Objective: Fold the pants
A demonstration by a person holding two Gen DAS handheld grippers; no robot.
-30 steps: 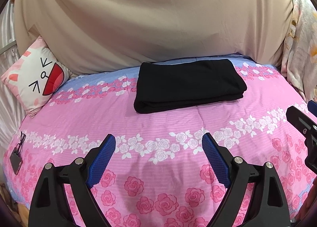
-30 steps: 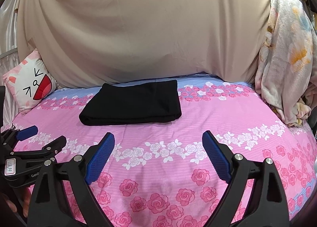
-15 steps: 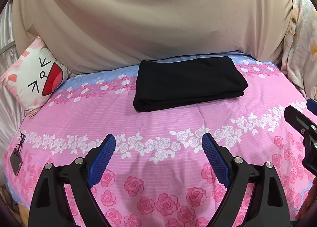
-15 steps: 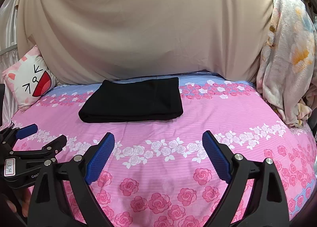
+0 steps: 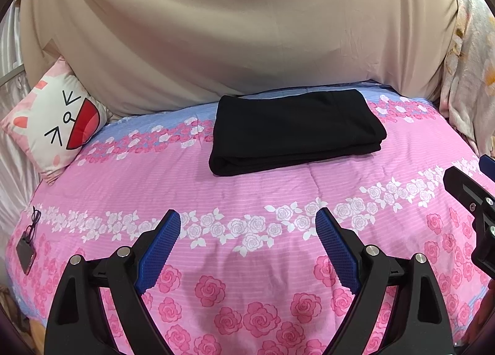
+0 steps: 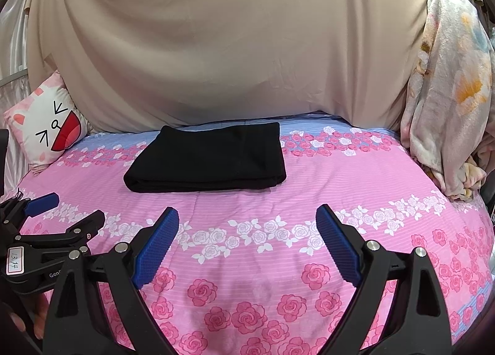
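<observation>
Left hand-held gripper [image 5: 248,248]: jaws spread wide, nothing between them, poised over the bedspread, pointing down at the near part of the bed.
Right hand-held gripper [image 6: 247,248]: same, jaws apart and empty, just beside the left one, which shows at the left edge of its view.
Beige sheet [image 5: 247,30]: hangs as a backdrop well beyond both grippers, behind the bed.
Bedspread [image 5: 263,188]: pink with rose bands; fills everything under and ahead of the grippers; a slight crease runs toward them from the pants.
Floral blanket [image 6: 448,92]: draped at the far right of the right gripper.
Pants [image 5: 294,130]: black, lying ahead of both grippers near the far edge of the bed, well apart from the pads. Folded into a compact rectangle, layers stacked, fold edges visible on the near and left sides.
Cat pillow [image 5: 52,123]: far left, propped against the backdrop.
Phone [image 5: 24,254]: small dark device with cord, left of the left gripper.
Progress: looks done. Folds are square, nothing loose. At most a tidy-up or pull-back is left, my read.
</observation>
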